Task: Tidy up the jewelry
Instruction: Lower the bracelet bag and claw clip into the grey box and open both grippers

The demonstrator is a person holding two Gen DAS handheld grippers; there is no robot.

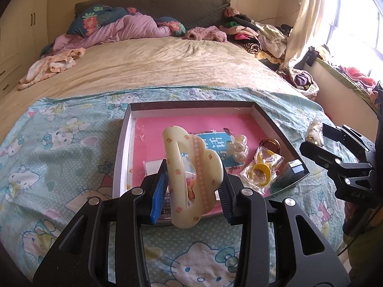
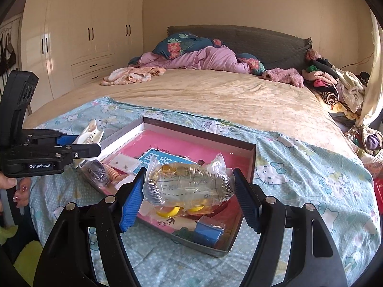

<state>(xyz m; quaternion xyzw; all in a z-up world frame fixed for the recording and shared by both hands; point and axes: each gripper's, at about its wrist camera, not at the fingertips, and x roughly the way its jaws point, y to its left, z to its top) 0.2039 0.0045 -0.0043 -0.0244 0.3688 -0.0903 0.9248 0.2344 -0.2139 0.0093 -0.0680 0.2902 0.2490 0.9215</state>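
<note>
Left gripper (image 1: pixel 191 189) clamped on cream hair claw clip (image 1: pixel 191 179), above shallow box (image 1: pixel 268 117). Right gripper (image 2: pixel 188 191) clamped on clear bag of hair ties (image 2: pixel 189 184), contents blurred, hiding box interior behind. Box on Hello Kitty blanket (image 1: pixel 59 148), bed (image 1: pixel 155 62); wardrobe (image 2: pixel 79 31) beyond.

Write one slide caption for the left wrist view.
Left gripper clamps cream cloud-shaped plastic hair claw above grey pink-lined box.

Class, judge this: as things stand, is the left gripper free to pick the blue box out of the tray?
Probably not: the left gripper is shut on the cream hair claw; nothing covers the blue box.
</note>
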